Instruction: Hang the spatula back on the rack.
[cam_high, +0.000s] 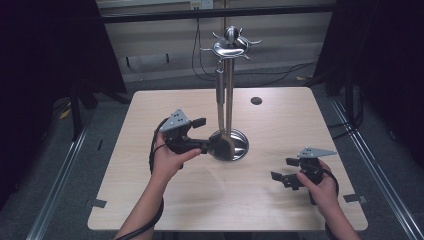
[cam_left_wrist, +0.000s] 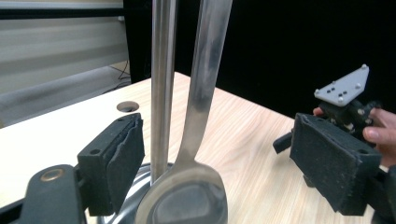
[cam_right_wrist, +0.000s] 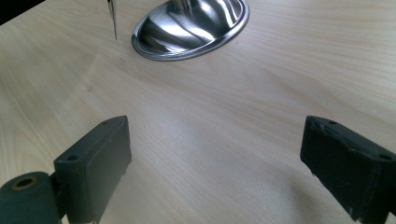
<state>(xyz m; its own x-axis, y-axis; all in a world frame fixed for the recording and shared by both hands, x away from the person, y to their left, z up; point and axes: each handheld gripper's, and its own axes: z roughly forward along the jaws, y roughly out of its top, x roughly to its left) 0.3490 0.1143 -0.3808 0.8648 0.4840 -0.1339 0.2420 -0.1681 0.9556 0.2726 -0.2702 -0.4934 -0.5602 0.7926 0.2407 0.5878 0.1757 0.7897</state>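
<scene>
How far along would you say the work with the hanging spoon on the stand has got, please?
Done: the left gripper has reached the spoon, its open jaws either side of the bowl end, which hangs from the stand. In hand: closing on it. Left: gripping and unhooking it; the right gripper waits open over the table.

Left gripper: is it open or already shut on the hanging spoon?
Open. In the left gripper view, the left gripper has its jaws spread wide on either side of the spoon, neither pad touching it.

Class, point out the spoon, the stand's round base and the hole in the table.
spoon (cam_left_wrist: 187, 196), left gripper view, bowl.
base (cam_right_wrist: 196, 28), right gripper view, shiny dome.
hole (cam_high: 256, 101), high view, its middle.
</scene>
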